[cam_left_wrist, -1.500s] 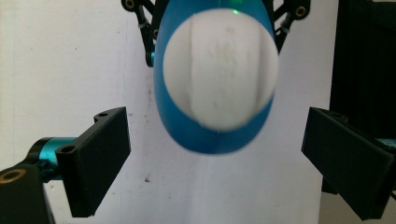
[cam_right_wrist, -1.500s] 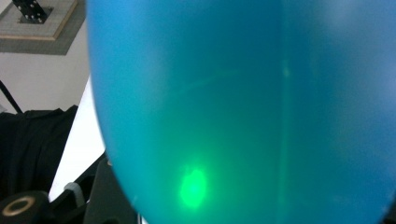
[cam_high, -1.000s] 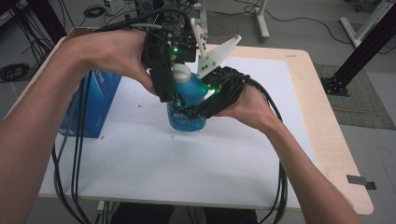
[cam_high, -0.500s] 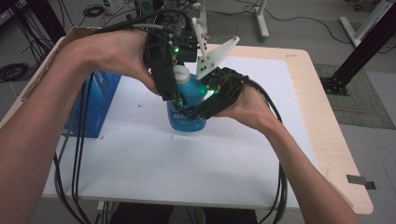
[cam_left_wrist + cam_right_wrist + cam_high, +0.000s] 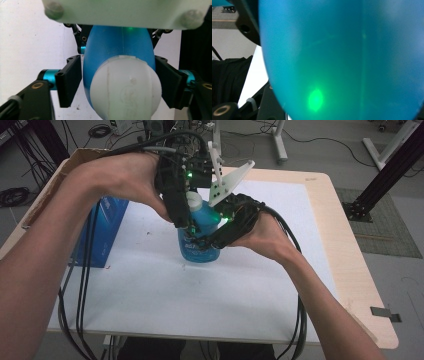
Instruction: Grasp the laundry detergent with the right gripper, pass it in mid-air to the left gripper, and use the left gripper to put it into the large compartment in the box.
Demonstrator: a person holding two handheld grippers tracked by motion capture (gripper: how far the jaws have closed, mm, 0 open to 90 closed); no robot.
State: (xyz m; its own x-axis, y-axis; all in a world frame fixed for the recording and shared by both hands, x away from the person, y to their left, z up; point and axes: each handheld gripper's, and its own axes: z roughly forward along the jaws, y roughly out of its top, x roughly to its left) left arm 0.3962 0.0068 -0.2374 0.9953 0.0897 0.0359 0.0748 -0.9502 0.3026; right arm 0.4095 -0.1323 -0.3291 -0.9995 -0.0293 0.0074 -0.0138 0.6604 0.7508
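Two grippers work one object: a blue plastic bottle (image 5: 200, 237) with a white cap (image 5: 193, 199), standing upright on the white table mat (image 5: 150, 290), near the mat's middle.

1. Bottle. In my left gripper view the white cap (image 5: 125, 86) sits nearest the camera, with the blue shoulder (image 5: 117, 42) beyond it. In my right gripper view the blue wall (image 5: 342, 60) stands right against the camera, with a green light spot on it.

2. Left gripper (image 5: 180, 207). I hold it over the bottle, pointing down. Its jaws stand one on each side of the bottle just below the cap, partly open; the left pad (image 5: 70, 82) lies close to the blue wall, but I cannot tell whether it touches.

3. Right gripper (image 5: 212, 240). I bring it against the bottle's right side at body height. Whether its jaws clamp the body cannot be read: the wall hides them.

4. Step in hand, as I judge it: steadying the body with the right gripper while the left sets up on the neck or cap, likely for opening.

5. Next move calls for: closing the left jaws squarely, keeping the bottle upright, and holding the body firm enough not to turn.

6. Surroundings. A blue carton (image 5: 102, 232) stands left of the bottle, well apart. Cables (image 5: 82, 285) trail from the left gripper past the mat's near edge.
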